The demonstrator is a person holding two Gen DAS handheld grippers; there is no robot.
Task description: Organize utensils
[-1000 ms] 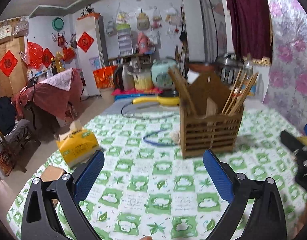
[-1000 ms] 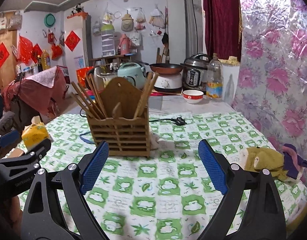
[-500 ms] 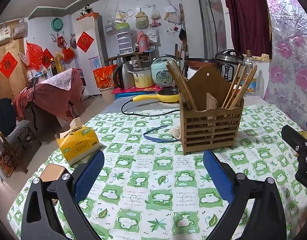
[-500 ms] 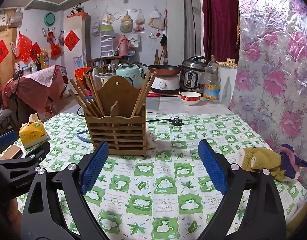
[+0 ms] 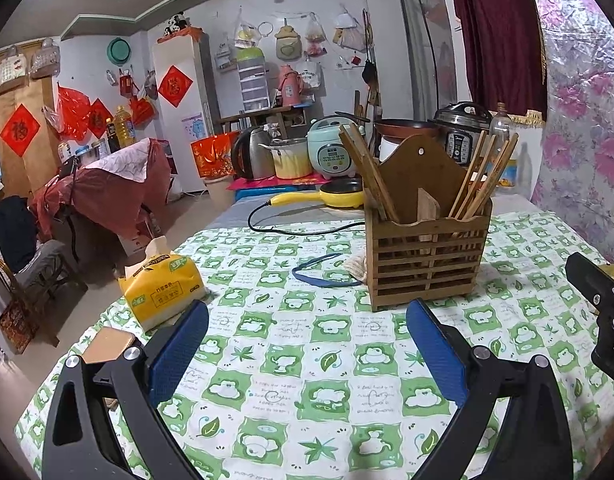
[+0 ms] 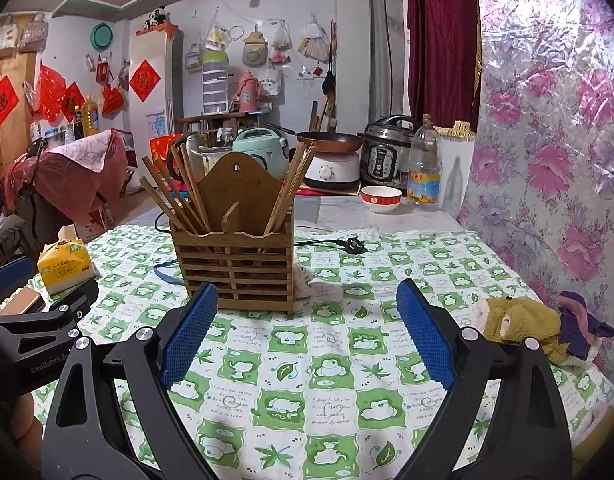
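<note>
Fingers (image 5: 179, 348) of left gripper (image 5: 307, 344) spread apart, empty, above worktop (image 5: 291, 380). Right gripper (image 6: 307, 332) fingers (image 6: 425, 332) likewise apart, empty. Chopsticks (image 6: 175, 196) upright in wooden holder (image 6: 233, 264), both sides of divider.

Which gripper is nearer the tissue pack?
Left. The left gripper hangs open with its left finger just beside the yellow tissue pack; the right gripper, also open, faces the chopstick holder, farther away.

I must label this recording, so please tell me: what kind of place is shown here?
Probably a lived-in home kitchen and dining room: rice cooker and pressure cooker behind a table with a chopstick holder.
</note>
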